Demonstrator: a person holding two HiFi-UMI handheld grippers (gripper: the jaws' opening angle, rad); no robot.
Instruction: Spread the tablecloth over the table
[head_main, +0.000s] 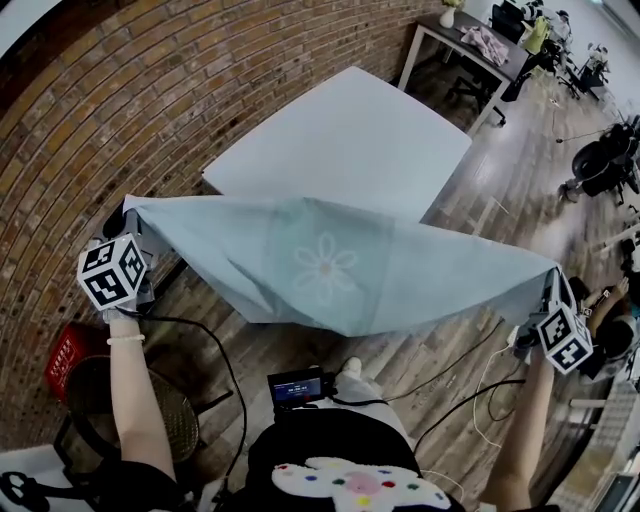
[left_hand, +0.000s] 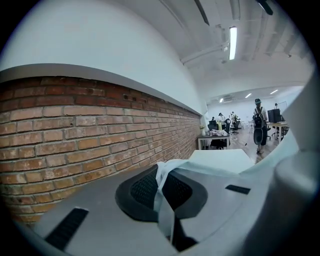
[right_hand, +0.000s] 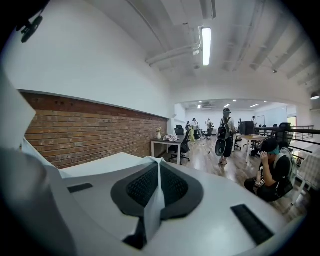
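Brick wall (head_main: 110, 100) runs along the left. A red basket (head_main: 68, 352) sits on the wood floor, low left.

Left gripper (head_main: 128, 215): level with the near left of the table, jaws closed tight on one corner of the tablecloth (head_main: 330, 265). In the left gripper view a fold of pale cloth is pinched between the dark pads and trails off to the right.

Tablecloth: pale blue-green, with a faint flower print at centre. It hangs in the air, stretched between the two grippers and sagging in the middle. It crosses in front of the near edge of the table (head_main: 350, 130); I cannot tell whether it touches that edge. The table top is white and lies beyond the cloth, close to the wall.

Right gripper (head_main: 552, 285): out over the floor past the table's near right corner, jaws shut on the other corner. In the right gripper view a thin strip of cloth is nipped between the pads.

Further right in that view, a crouching person (right_hand: 270, 172) is on the floor.
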